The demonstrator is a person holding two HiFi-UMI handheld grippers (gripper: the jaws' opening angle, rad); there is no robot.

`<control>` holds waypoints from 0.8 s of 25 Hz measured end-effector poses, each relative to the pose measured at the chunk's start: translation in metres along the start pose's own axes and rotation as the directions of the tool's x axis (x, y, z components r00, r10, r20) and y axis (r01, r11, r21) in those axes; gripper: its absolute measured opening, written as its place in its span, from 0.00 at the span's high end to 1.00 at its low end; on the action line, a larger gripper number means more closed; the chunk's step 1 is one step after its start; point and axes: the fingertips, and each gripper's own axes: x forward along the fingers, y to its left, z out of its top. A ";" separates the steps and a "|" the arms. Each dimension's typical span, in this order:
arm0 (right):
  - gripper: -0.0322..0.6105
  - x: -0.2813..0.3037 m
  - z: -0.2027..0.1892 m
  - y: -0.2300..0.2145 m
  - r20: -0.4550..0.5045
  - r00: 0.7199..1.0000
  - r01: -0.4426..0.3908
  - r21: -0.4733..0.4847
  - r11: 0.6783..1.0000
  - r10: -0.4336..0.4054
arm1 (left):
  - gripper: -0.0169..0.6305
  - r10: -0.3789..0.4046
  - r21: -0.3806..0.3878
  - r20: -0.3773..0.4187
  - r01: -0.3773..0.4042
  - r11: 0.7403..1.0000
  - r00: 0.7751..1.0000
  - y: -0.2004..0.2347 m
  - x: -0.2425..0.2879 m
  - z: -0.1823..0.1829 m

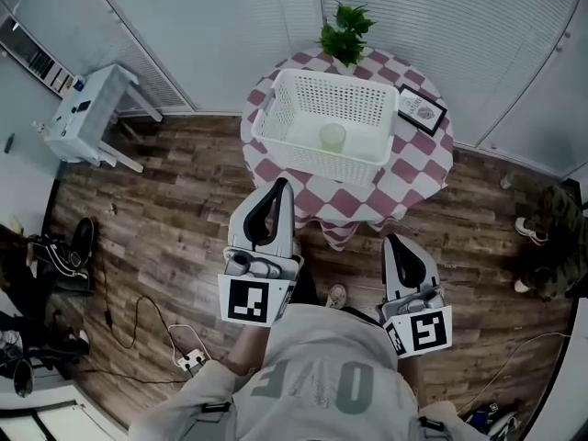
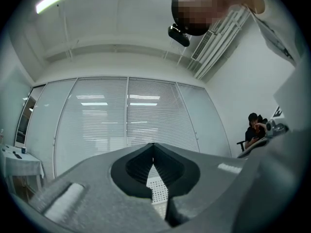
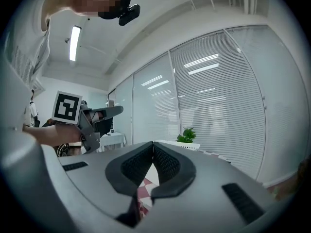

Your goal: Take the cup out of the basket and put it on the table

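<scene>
A pale cup (image 1: 333,137) is seen standing upright on the floor of a white mesh basket (image 1: 312,161), the only thing contained in it. Both tools are held short of the basket on the person's side, apart from the cup. The left gripper (image 1: 279,186) is pointed at the basket's near wall, close before it. The right gripper (image 1: 396,241) is held farther back from the basket and to its right. In each gripper's own view the jaws are shown clenched together with nothing between them.

The cup is shown in the head view alone. In the left gripper view only a patch of the basket's mesh is caught below the closed jaws. In the right gripper view the basket's rim is seen, with a potted plant (image 3: 186,136) behind the basket.

The basket is borne by a round table (image 1: 349,200) under a checked cloth. A framed picture (image 1: 421,110) is laid just right of the basket.
</scene>
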 end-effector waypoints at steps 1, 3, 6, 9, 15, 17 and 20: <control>0.94 0.003 0.000 -0.003 0.000 1.000 0.005 -0.003 1.000 -0.005 | 0.97 -0.004 -0.001 -0.001 0.004 1.000 1.000 0.001 0.005 -0.002; 0.94 0.007 0.002 -0.009 0.004 1.000 0.023 -0.015 1.000 -0.023 | 0.97 -0.016 -0.004 -0.003 0.016 1.000 1.000 0.002 0.016 -0.007; 0.94 0.014 0.006 -0.022 0.007 0.998 0.060 -0.023 0.998 -0.060 | 0.97 -0.044 -0.010 -0.013 0.044 0.999 0.999 0.002 0.035 -0.013; 0.94 0.021 0.004 -0.034 0.001 0.995 0.095 -0.010 0.995 -0.095 | 0.97 -0.078 -0.019 -0.015 0.078 0.997 0.997 0.002 0.056 -0.018; 0.94 0.064 -0.003 -0.051 -0.022 0.992 0.122 -0.006 0.992 -0.122 | 0.97 -0.114 -0.044 -0.013 0.113 0.993 0.993 0.022 0.098 -0.043; 0.94 0.084 0.000 -0.052 -0.026 0.992 0.121 -0.015 0.993 -0.122 | 0.97 -0.113 -0.053 -0.009 0.113 0.992 0.994 0.038 0.114 -0.050; 0.94 0.119 0.006 -0.055 -0.036 0.992 0.122 -0.037 0.992 -0.123 | 0.97 -0.130 -0.074 -0.021 0.128 0.989 0.991 0.060 0.138 -0.062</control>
